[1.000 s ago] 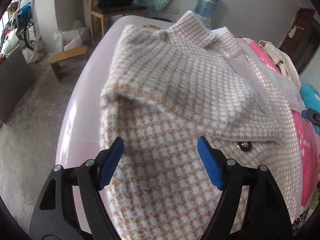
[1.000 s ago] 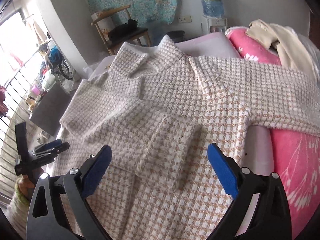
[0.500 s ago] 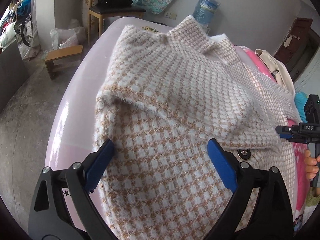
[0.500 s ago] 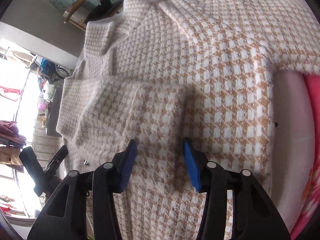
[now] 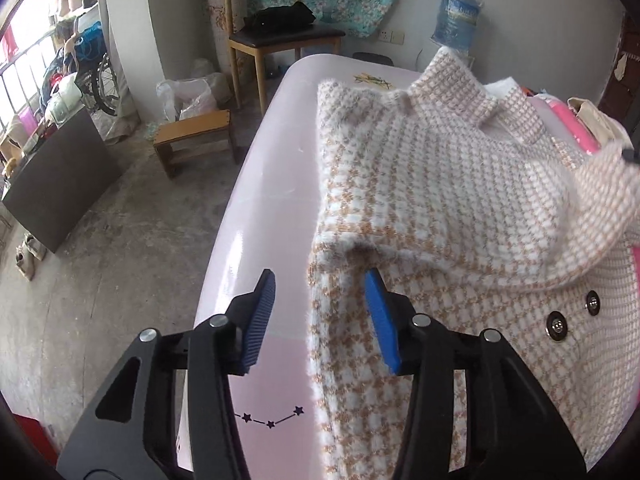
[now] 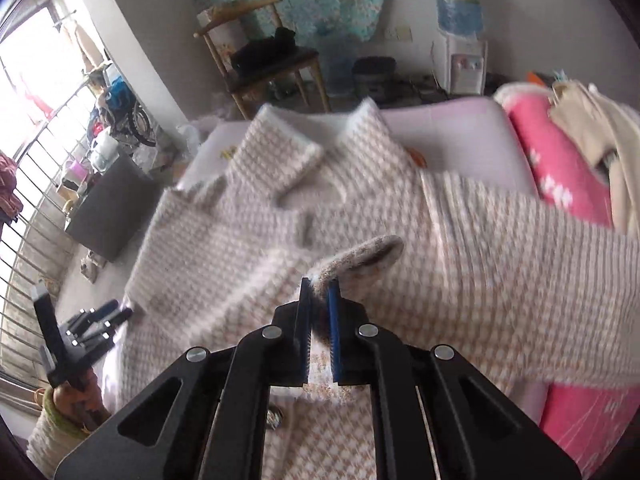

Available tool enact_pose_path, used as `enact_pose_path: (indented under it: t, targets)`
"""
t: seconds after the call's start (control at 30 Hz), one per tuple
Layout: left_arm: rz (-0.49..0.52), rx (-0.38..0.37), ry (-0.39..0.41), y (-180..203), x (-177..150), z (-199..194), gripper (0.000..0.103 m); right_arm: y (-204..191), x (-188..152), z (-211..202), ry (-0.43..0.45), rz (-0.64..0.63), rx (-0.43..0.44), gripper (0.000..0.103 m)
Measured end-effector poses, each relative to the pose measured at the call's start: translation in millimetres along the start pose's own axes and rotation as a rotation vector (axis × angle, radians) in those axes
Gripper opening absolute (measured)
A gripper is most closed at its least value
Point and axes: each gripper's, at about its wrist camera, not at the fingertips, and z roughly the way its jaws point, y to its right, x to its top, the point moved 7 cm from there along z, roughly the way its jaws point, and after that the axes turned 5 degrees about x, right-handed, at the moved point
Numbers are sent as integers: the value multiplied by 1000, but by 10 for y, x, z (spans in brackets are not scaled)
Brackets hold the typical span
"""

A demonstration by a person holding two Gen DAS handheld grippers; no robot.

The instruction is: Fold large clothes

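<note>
Lying collar-away, coat point(image 5: 452, 184); right gripper point(image 6: 319, 300) seemingly pinching its cuff.

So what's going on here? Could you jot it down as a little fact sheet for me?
garment: houndstooth coat, tan and white, spread flat
surface: pale pink bed
right gripper: fingers shut, pinching a fold of coat fabric lifted off the rest
left gripper: fingers open, straddling the coat's left edge, nothing held
coat buttons: dark, near the front edge
nearby: pink blanket; wooden chair; wooden stool; water dispenser
image note: right wrist view is motion-blurred
</note>
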Motion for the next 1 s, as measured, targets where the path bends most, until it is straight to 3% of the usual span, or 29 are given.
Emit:
enact_pose_path:
  t: [0.13, 0.2, 0.27, 0.33, 0.4, 0.5, 0.57, 0.63, 0.73, 0.8, 0.87, 0.9, 1.0]
  targets:
    - [15, 57, -23, 24, 6, 109, 38, -707, 761, -353, 135, -108, 134, 7]
    - [15, 68, -25, 33, -2, 124, 30, -1001, 985, -660, 218, -177, 174, 7]
    - [12, 73, -26, 43, -22, 124, 26, -1080, 1062, -918, 290, -230, 169, 7]
    - [11, 64, -29, 58, -36, 116, 20, -876, 1026, -962, 306, -238, 112, 7]
    - [9, 63, -30, 62, -45, 109, 18, -417, 858, -714, 224, -186, 36, 7]
    - [11, 49, -35, 56, -47, 116, 17, 450, 391, -39, 4, -60, -65, 7]
    - [16, 18, -53, 77, -57, 125, 16, 914, -19, 388, -143, 36, -83, 7]
    - [25, -18, -54, 78, -53, 76, 16, 1168, -316, 648, -218, 93, -87, 7]
    - [12, -132, -43, 34, 4, -129, 16, 1224, -362, 671, -200, 125, -34, 8]
    - [-7, -177, -7, -11, 111, -290, 17, 1222, -327, 646, -200, 145, 19, 14]
    - [-27, -174, -2, -30, 288, -311, 22, 1239, -291, 652, -215, 138, 34, 31]
    - [-44, -172, -15, -37, 392, -252, 29, 1217, -259, 663, -220, 130, 31, 34]
    - [-68, -145, -48, 14, 718, 119, 35, 1149, -266, 738, -226, 110, 18, 39]
